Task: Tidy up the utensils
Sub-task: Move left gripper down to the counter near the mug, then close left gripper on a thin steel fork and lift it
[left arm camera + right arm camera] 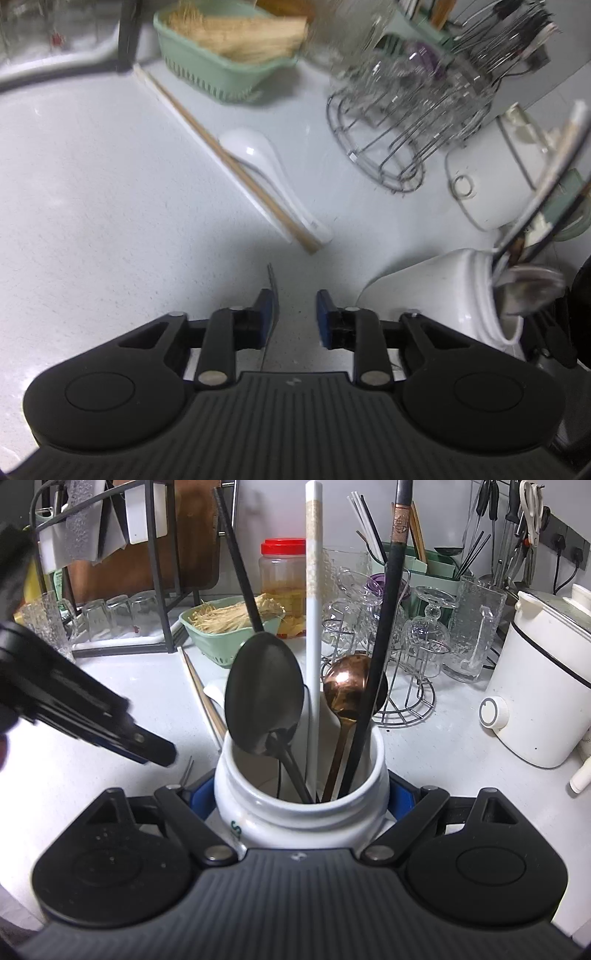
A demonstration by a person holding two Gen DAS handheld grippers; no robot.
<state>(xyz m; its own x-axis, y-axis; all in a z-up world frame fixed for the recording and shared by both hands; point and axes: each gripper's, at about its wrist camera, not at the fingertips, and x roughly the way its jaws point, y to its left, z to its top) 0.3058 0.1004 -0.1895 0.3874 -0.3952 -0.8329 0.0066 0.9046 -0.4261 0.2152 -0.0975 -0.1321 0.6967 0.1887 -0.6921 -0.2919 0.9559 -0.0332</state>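
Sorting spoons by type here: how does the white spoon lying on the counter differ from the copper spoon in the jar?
The white spoon lies flat on the counter beside chopsticks; the copper spoon stands bowl-up in the white jar. The white spoon is matte and broad-handled; the copper spoon is shiny with a thin handle. Both are spoons.

A: At one o'clock our left view blurs the wire glass rack [410, 122].
B: And at twelve the jar [301, 797] hides the utensil handles' lower ends; chopstick tops run off-frame.
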